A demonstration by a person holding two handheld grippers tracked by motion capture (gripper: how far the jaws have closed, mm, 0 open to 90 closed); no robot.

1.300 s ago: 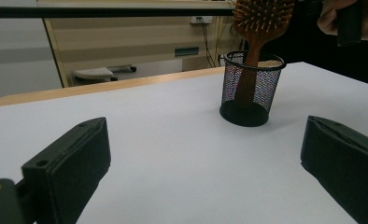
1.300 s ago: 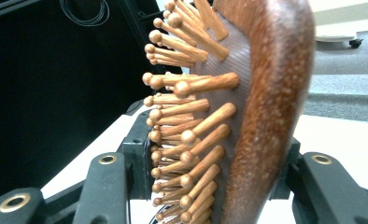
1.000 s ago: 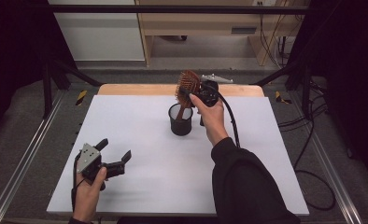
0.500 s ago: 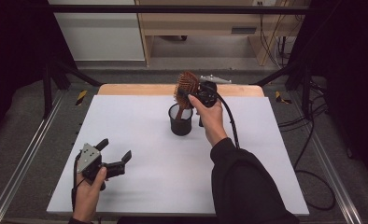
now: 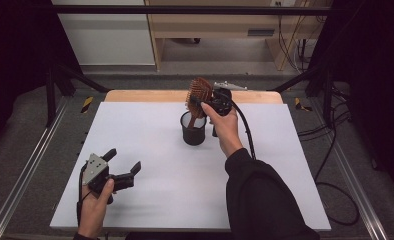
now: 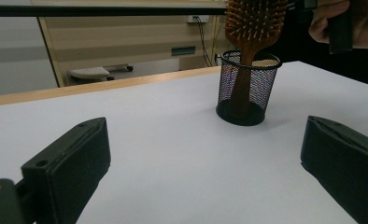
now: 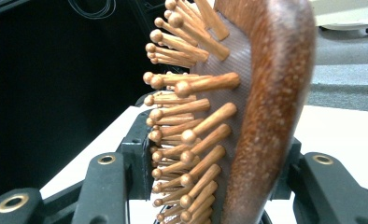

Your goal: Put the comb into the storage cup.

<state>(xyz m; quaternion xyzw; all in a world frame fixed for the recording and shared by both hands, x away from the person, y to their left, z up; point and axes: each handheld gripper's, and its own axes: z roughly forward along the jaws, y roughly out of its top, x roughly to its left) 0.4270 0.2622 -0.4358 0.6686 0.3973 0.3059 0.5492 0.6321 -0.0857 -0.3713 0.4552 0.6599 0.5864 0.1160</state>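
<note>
Our right gripper (image 5: 201, 102) is clamped on the hairbrush (image 5: 199, 93), handle down in the mesh cup (image 5: 193, 131); left gripper (image 5: 121, 166) rests with jaws apart.

A mesh cup (image 5: 193, 130) stands on the table (image 5: 150, 130), toward its far middle. A hairbrush (image 5: 198, 95) stands in the cup, handle down, head above the rim. The right gripper (image 5: 210, 103) sits just right of the cup, jaws either side of the brush head (bristles against one jaw). The left gripper (image 5: 116, 170) lies well apart, at the near left corner.
</note>
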